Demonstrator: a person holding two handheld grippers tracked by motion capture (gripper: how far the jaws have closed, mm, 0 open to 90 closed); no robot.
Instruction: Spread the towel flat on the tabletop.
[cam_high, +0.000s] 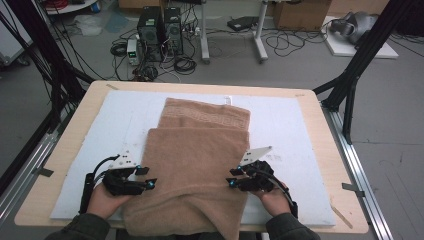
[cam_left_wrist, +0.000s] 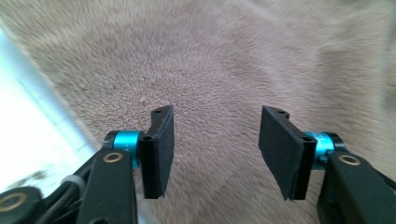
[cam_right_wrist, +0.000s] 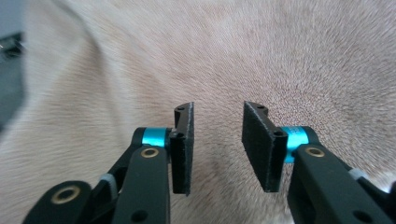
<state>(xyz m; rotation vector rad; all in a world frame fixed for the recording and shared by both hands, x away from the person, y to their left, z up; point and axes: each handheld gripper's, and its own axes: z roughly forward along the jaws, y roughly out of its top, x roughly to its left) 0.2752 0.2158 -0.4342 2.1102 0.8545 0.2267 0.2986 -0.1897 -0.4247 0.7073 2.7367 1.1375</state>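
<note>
Towel folding, both hand-held grippers poised at the near side edges.
Nearest the person, the left hand-held gripper (cam_high: 146, 177) and the right hand-held gripper (cam_high: 236, 177) sit at opposite side edges of the tan terry towel (cam_high: 192, 170), each with its jaws parted and nothing between the flat black pads (cam_left_wrist: 161, 149), only soft looped pile in the gap; the left stands wider open than the right. To do this step well, I would judge each should slide over its own edge at matching height and pinch every layer before lifting, so the fold stays square. The towel is limp and thick, its near end draping over the worktop's (cam_high: 75, 130) front edge, a folded layer stepping up midway, a woven key-pattern band (cam_high: 205, 118) at the far end. It lies on a white mat (cam_high: 120, 115) over pale wood.
</note>
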